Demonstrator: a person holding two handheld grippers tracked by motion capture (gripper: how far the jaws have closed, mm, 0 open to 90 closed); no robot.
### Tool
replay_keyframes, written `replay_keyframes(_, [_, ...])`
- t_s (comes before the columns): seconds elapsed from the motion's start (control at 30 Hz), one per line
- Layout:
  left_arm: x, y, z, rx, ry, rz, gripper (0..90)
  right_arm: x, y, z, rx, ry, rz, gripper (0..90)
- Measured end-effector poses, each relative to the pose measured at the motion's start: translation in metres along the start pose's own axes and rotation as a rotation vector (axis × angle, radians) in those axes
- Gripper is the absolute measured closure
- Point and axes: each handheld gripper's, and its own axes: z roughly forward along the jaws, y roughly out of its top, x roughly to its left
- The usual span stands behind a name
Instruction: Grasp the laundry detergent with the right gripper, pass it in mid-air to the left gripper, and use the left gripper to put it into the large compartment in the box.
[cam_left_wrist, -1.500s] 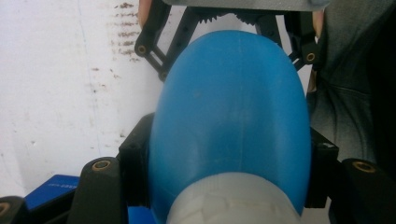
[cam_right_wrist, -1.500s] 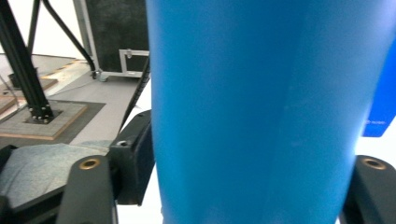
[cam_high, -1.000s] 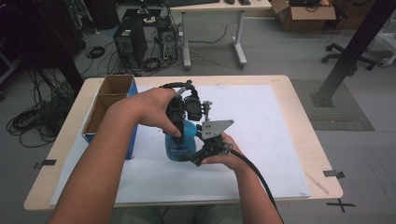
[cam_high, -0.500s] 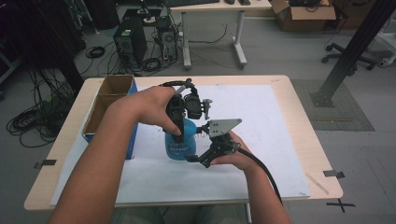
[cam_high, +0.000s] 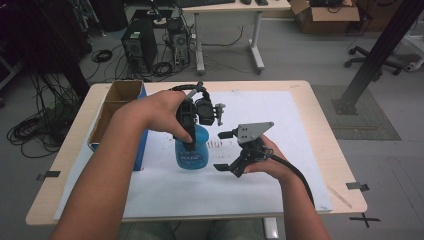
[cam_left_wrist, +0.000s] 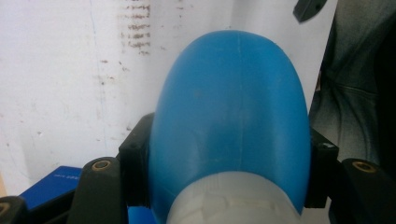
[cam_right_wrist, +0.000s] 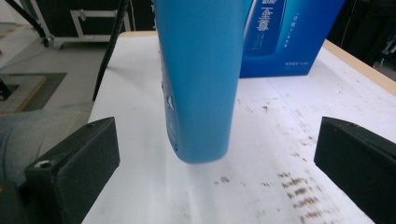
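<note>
A: Where does the blue bottle (cam_high: 191, 151) stand?

B: Upright on the white sheet (cam_high: 280, 115) that covers the table (cam_high: 320, 107), just beside the blue box (cam_high: 141, 150) at the bottle's left (the box's open cardboard top lies farther back).

A: And what holds the bottle?

B: The left gripper (cam_high: 189, 131) comes down on it from above; its black jaws are clamped on the bottle's shoulders (cam_left_wrist: 233, 107), one pad on each side, just below the pale cap.

A: The other gripper?

B: The right gripper (cam_high: 226, 151) is just to the bottle's right, apart from it. Its jaws have just been opening and now stand wide; in the right gripper view the bottle (cam_right_wrist: 198, 79) rises ahead between them, untouched by either pad.
</note>
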Motion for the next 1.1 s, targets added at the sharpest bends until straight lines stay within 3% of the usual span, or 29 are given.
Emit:
replay_keyframes(0.33, [0.001,-0.001,0.0,-0.006,-0.008,-0.001,37.5,-0.006,0.006,-0.018,0.075,-0.008,-0.03,0.2])
replay_keyframes(0.7, [0.003,-0.002,-0.001,0.002,-0.011,-0.004,37.4,-0.013,0.013,-0.041,0.174,-0.06,-0.054,0.4])
replay_keyframes(1.1, [0.0,-0.003,-0.011,-0.027,-0.005,-0.041,37.4,-0.013,0.015,-0.067,0.201,-0.107,-0.056,0.4])
